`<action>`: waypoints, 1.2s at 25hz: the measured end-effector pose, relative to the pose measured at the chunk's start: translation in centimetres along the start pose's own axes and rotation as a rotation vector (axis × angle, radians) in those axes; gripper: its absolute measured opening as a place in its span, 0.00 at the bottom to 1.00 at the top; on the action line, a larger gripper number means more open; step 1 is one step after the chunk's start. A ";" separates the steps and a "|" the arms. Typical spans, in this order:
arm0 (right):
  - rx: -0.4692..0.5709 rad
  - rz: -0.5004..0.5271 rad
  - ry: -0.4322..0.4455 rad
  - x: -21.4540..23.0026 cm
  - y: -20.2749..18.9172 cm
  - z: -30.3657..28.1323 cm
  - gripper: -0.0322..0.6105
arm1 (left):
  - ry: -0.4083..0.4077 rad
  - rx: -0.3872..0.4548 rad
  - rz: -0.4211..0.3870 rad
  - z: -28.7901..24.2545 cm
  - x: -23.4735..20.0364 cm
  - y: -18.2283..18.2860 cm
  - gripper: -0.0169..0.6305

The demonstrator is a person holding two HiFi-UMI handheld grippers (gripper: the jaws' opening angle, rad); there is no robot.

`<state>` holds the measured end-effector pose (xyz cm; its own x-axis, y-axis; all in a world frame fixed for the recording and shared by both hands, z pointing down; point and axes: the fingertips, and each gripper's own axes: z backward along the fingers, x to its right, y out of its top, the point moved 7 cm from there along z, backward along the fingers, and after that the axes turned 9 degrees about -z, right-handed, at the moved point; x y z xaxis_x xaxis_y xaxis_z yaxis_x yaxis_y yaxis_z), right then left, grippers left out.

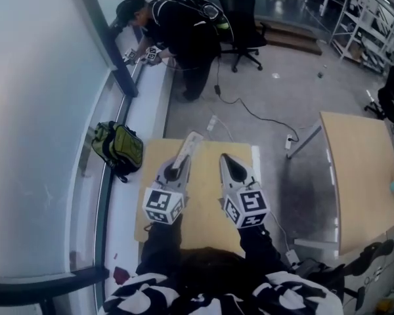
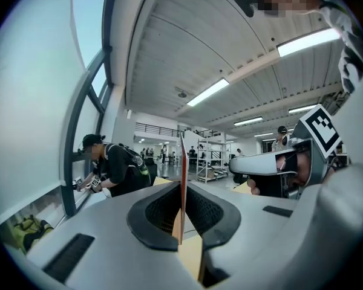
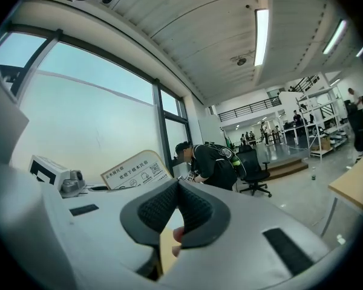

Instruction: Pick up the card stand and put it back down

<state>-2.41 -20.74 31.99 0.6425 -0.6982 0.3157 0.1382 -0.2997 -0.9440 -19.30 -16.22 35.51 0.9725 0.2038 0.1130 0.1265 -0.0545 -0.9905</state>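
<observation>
Over the table (image 1: 203,223), left gripper (image 1: 175,173) is clamping card stand (image 1: 189,147).
Right gripper (image 1: 231,167) is idling closed; lowering level looks best.

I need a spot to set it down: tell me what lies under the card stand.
Under the card stand, pinched in the left claw, bare wooden table shows. The patch right below the claw is covered, so unseen.

A green backpack (image 1: 120,147) lies on the white sill (image 1: 148,110) near a bending person (image 1: 180,28).
</observation>
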 end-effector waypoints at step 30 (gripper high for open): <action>0.035 0.020 0.009 -1.8 0.6 1.8 0.08 | 0.091 0.109 -0.047 2.3 2.3 5.3 0.05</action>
<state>-2.16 -18.51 30.66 0.6387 -0.7098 0.2970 0.1515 -0.2624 -0.9530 -16.82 -13.80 30.31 0.9803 0.1137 0.1613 0.1552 0.0605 -0.9860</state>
